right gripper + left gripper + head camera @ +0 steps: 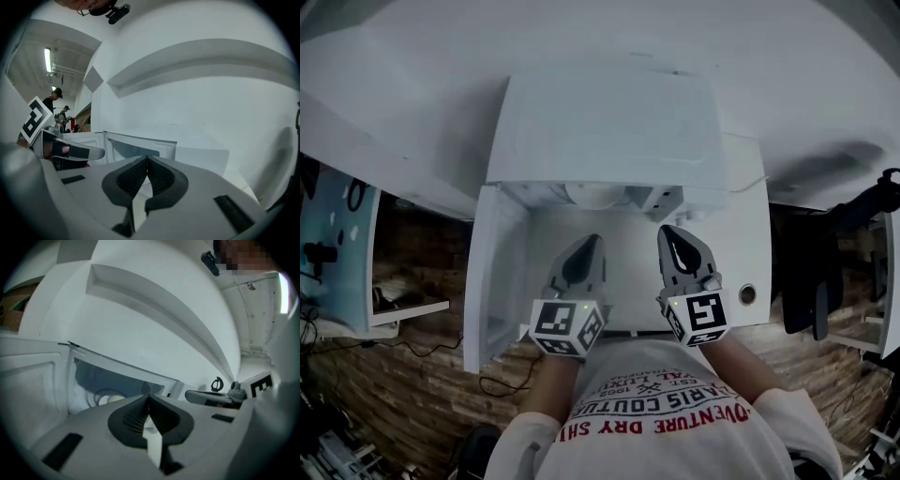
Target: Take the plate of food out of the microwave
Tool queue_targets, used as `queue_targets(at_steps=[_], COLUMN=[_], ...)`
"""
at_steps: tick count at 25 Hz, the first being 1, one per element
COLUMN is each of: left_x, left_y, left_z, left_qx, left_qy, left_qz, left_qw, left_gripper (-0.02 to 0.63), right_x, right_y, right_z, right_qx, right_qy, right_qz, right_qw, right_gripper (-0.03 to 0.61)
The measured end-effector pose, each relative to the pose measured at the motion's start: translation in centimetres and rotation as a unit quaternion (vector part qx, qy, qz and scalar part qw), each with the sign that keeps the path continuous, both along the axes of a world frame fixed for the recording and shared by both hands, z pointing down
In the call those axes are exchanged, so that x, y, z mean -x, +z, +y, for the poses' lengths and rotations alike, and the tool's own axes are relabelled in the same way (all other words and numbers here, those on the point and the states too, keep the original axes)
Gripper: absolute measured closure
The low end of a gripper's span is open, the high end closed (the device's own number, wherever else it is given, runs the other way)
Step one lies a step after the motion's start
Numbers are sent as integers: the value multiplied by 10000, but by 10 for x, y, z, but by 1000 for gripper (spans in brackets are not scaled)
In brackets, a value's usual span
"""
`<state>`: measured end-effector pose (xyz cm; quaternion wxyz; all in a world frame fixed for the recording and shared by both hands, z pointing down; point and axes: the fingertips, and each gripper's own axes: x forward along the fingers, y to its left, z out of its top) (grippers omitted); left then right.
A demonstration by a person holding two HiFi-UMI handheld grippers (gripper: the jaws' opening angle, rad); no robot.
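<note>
A white microwave [609, 131] stands with its door [492, 272] swung open to the left. Inside, at the back of the cavity, a white plate [596, 195] shows partly under the top edge; in the left gripper view the plate [108, 398] carries something pale. My left gripper [592, 242] is shut and empty, pointing at the cavity mouth, short of the plate. To its right my right gripper [667, 232] is also shut with nothing in it. The jaws of each are pressed together in the left gripper [149, 399] and right gripper [147, 159] views.
A white wall [412, 75] rises behind the microwave. A round knob [747, 294] sits on the microwave's right front panel. A shelf unit [403, 281] stands at the left and a black chair [825, 272] at the right. People [56, 101] stand far off.
</note>
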<state>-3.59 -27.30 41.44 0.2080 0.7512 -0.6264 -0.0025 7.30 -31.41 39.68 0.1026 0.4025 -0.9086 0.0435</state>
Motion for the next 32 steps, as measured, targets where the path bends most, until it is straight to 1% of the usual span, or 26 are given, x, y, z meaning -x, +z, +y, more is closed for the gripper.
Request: queue_targets(at_steps=[4,6,8,11,13,14,15,17,19,21,23,24,25,28,29,32], left_x=[17,22,23,25,27,28,30,35,42,50,58,61,63,65,64,58], left_y=[20,35,51,75,90,97,102,112,122,132,139,141,143,147,148,151], left_z=[-8,-12,-17,-23,-28,-30,-32,-36,-39,-43,-49,-53,-58,-72,-76,-87], left_qx=[124,270,395,527,556,541,506,415,366,381,382,375,377,427,441,467], left_qy=[-475,-604,-693,-896,-1018,-1074,-1155,-1350,-1524,-1718,-1860,-1896,-1913,-1885,-1861,-1795], left_qz=[175,281,406,547,783,1001,1274,1893,2495,3024,3429,3553,3621,3716,3791,4116], left_qw=[9986,9974,9960,9931,9902,9877,9838,9717,9556,9368,9200,9146,9115,9081,9054,8923], left_gripper=[606,606,606,606,606,606,604,593,517,511,509,509,511,509,509,509], right_x=[16,24,31,41,46,49,51,54,54,54,56,57,58,60,60,60], right_y=[24,33,41,55,65,71,75,83,91,96,100,102,104,108,109,110], right_z=[-15,-21,-27,-36,-41,-43,-43,-45,-47,-47,-48,-48,-48,-51,-51,-51], right_qx=[206,267,234,219,277,314,343,388,467,536,540,538,543,567,572,568], right_qy=[-292,-435,-568,-660,-678,-702,-739,-804,-764,-698,-676,-680,-687,-698,-698,-700], right_qz=[75,27,-60,-53,-22,-10,6,69,134,167,209,238,267,332,341,345], right_qw=[9993,9987,9981,9976,9973,9970,9967,9960,9959,9960,9960,9959,9958,9954,9953,9953], right_gripper=[566,566,566,566,566,566,566,566,566,566,566,566,566,566,566,566])
